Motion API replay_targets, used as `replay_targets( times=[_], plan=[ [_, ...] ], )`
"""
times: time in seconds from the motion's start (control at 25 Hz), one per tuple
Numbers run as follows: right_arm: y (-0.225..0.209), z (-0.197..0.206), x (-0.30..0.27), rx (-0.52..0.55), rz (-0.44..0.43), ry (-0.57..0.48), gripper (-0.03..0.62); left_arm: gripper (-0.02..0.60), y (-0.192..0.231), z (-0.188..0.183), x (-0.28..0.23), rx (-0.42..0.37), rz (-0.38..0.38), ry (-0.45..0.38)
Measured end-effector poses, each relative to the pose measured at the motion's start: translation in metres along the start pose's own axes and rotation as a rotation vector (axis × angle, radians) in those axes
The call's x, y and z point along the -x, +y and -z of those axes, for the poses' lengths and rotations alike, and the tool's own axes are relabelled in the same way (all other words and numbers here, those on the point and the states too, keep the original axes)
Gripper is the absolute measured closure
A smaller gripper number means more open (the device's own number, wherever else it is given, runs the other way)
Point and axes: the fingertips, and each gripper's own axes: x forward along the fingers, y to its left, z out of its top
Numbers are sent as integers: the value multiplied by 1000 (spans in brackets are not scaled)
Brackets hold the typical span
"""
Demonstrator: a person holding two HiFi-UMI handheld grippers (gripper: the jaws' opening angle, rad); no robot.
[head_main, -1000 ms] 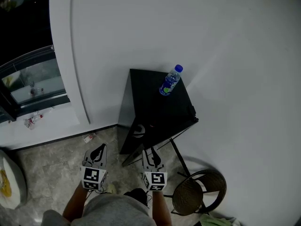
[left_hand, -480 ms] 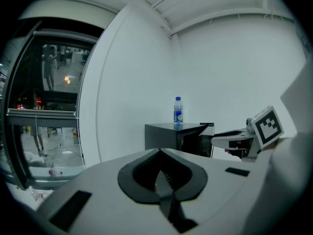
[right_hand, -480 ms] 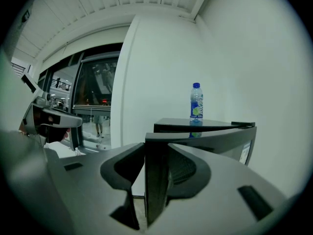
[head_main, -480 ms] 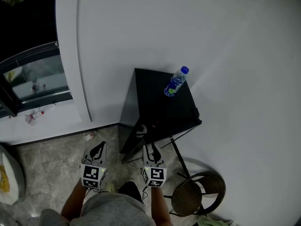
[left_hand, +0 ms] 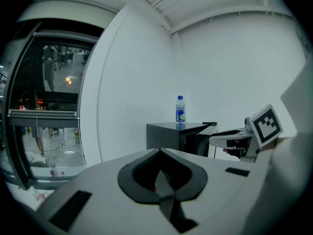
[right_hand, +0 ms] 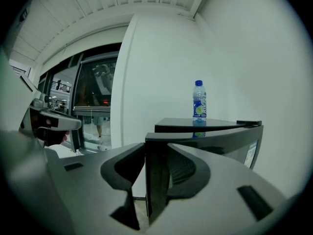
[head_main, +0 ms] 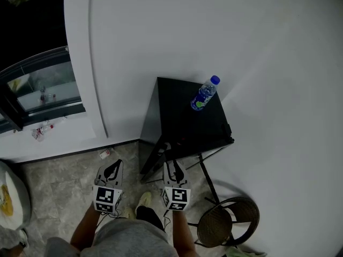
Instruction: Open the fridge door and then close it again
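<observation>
The right gripper is clamping the edge of the partly open fridge door, while the left gripper is hanging closed and empty beside it

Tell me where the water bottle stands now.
In the head view the water bottle stands upright on top of the black fridge, near its far right edge, beside the white wall.

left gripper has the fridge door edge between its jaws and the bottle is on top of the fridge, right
Not the left: the right gripper has the fridge door edge between its jaws, as the right gripper view shows. The bottle does stand on top of the fridge.
</observation>
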Motion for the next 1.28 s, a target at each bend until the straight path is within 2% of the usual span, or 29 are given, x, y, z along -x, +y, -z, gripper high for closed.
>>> replay_targets(
  times=[1.28],
  plan=[
    [-4, -8, -49, 0, -39, 12, 462, 577, 20, 10, -24, 25, -46, 33]
  ],
)
